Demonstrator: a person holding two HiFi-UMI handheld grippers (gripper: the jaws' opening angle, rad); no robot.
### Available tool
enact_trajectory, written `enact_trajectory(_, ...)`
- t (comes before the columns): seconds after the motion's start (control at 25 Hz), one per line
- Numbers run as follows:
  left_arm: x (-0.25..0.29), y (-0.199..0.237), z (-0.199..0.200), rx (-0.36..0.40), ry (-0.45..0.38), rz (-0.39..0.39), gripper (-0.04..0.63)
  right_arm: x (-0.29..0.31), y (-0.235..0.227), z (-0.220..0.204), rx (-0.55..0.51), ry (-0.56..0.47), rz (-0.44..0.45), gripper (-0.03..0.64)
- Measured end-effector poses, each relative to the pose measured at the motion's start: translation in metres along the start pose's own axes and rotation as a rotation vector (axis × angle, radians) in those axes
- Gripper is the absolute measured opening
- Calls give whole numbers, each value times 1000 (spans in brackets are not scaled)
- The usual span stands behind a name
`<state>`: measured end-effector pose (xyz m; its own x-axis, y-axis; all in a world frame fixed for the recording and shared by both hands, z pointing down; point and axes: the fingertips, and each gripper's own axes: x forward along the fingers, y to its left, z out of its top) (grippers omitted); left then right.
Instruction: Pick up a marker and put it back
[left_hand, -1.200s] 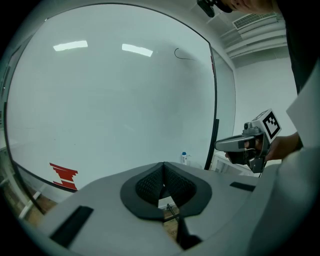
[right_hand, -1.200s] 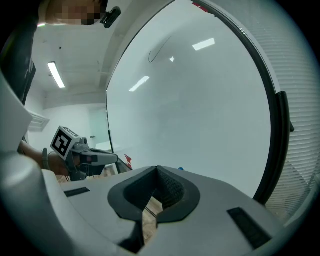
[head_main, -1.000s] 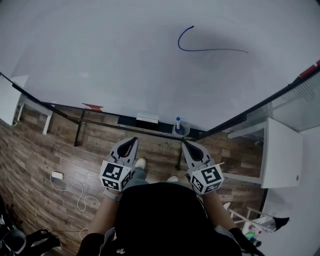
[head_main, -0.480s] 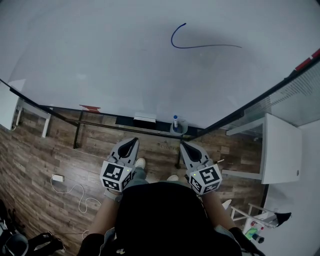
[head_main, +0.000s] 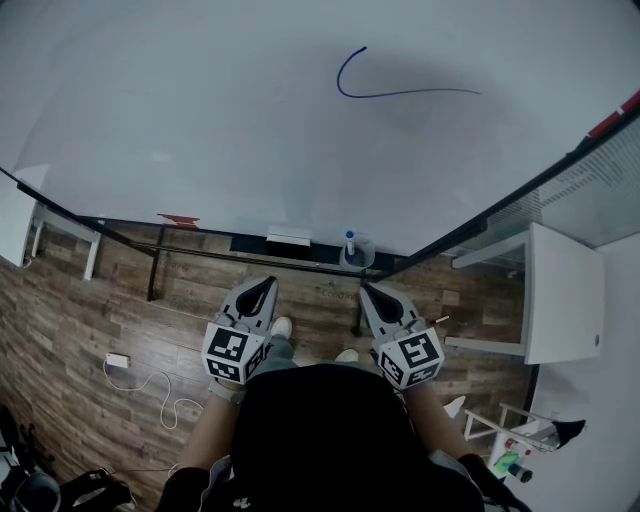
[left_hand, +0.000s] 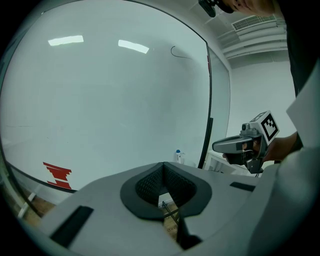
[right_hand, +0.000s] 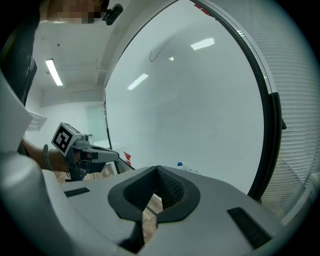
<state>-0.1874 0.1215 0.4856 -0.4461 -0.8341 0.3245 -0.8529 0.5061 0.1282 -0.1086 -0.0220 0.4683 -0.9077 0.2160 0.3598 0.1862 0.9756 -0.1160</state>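
While both grippers are hanging low, close to the person's torso, neither one is carrying anything.

Left gripper (head_main: 267, 282): jaws are sitting pressed together at the tips, with nothing between the pads. It is pointing away from the person, toward the foot of the whiteboard (head_main: 200, 130).

Right gripper (head_main: 366, 289): same state, jaws are meeting at the tips and gripping nothing. It is sitting level with the left one, well apart from it and angled slightly inward.

Marker (head_main: 350, 242): it is standing upright, blue cap up, in a small round holder (head_main: 361, 259) at the bottom edge of the whiteboard. It is sitting beyond the right gripper's tip, a little left of it, and clear of both grippers. Both gripper views are showing it as a small blue-capped shape against the board.

White block (head_main: 289, 238): it is lying on the dark ledge (head_main: 250, 243) under the board, left of the marker and apart from it.

Blue line (head_main: 400, 94): a hooked stroke is showing high on the board, to the right.

Red mark (head_main: 177, 218): it is showing near the board's lower edge, further left.

Wood floor (head_main: 80, 300): a white cable (head_main: 150, 385) is trailing across it at near left. A white table (head_main: 562, 295) is standing at the right.
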Motion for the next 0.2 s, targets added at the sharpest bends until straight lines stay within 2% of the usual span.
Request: enact_trajectory(0.2, 5, 3, 1, -3, 4, 0, 18, 1, -3, 1, -2, 2, -8, 28)
